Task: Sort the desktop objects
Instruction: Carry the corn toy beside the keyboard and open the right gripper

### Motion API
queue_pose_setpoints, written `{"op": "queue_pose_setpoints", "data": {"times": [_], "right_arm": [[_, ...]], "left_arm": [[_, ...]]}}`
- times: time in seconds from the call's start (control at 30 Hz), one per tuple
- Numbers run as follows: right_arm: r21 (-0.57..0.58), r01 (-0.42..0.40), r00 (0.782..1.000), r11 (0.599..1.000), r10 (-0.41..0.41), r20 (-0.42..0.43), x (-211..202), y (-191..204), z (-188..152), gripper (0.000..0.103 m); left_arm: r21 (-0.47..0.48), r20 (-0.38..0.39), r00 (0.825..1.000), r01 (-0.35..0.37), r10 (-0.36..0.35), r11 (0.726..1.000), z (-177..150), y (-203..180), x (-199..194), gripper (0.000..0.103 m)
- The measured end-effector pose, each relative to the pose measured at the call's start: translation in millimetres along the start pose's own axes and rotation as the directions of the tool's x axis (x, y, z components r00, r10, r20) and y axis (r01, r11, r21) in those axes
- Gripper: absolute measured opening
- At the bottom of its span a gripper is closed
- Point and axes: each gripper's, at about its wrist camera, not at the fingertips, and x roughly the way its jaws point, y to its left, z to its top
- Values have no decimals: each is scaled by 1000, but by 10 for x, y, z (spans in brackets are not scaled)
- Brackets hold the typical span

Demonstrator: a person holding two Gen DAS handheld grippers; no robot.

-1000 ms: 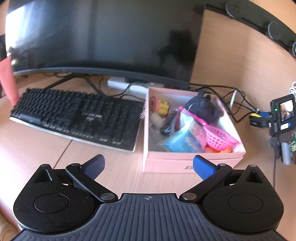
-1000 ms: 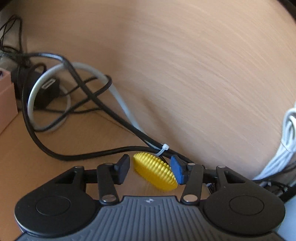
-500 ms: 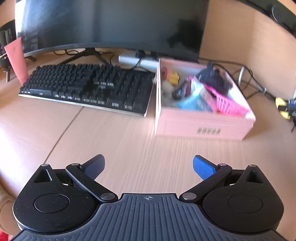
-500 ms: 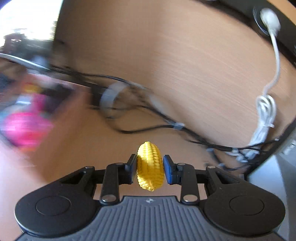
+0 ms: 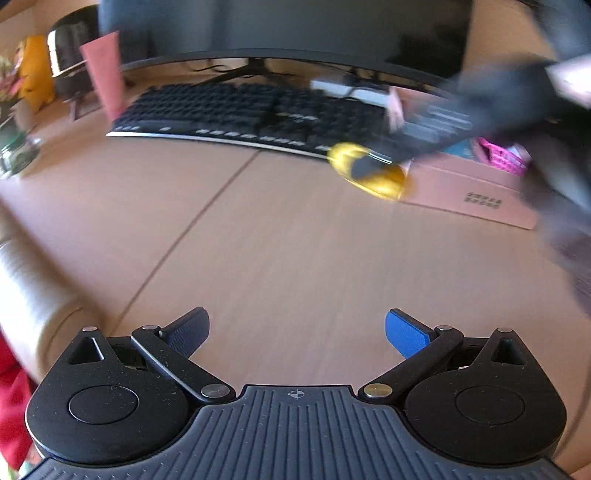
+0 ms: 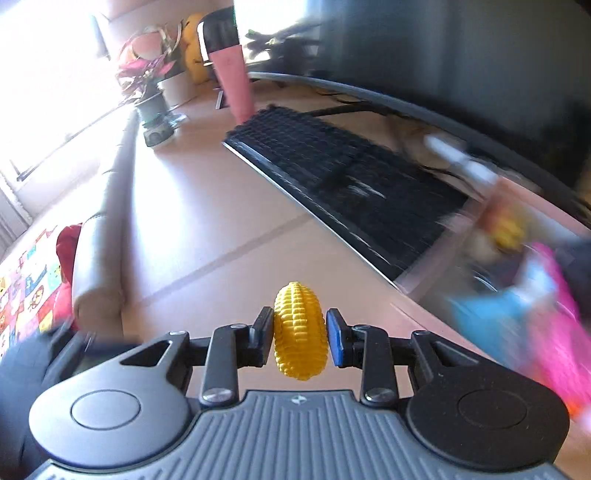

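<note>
My right gripper (image 6: 300, 334) is shut on a yellow toy corn cob (image 6: 301, 334), held in the air above the wooden desk. In the left wrist view the same corn (image 5: 369, 171) shows blurred in front of the pink box (image 5: 469, 192), with the right gripper reaching in from the upper right. The pink box (image 6: 436, 284) holds several toys, among them a pink basket (image 6: 565, 325) and a blue packet (image 6: 491, 314). My left gripper (image 5: 297, 332) is open and empty over bare desk near the front.
A black keyboard (image 5: 251, 110) lies in front of a dark monitor (image 5: 280, 29). A pink card (image 6: 234, 85), a potted plant (image 6: 147, 85) and a dark speaker (image 5: 70, 40) stand at the left. A padded grey edge (image 6: 99, 229) borders the desk's left side.
My right gripper closed on the corn, lifted it off the desk by the cables and swung left past the box. My left gripper drew back from the box, still open.
</note>
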Motion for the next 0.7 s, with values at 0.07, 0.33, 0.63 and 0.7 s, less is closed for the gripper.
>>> {"op": "queue_pose_setpoints", "data": {"times": [0.07, 0.33, 0.63, 0.7], "right_arm": [[-60, 37, 998, 998, -34, 52, 255, 160, 183, 30], [-149, 135, 979, 980, -109, 171, 423, 224, 403, 53], [76, 514, 813, 855, -513, 276, -801, -615, -327, 76], [137, 607, 747, 783, -620, 239, -887, -832, -487, 76]], "left_arm": [[-16, -2, 1000, -5, 5, 1000, -54, 93, -32, 103], [-15, 0, 999, 40, -40, 999, -45, 269, 121, 103], [171, 129, 968, 192, -215, 966, 504, -417, 360, 103], [225, 143, 964, 189, -225, 956, 606, -571, 398, 103]]}}
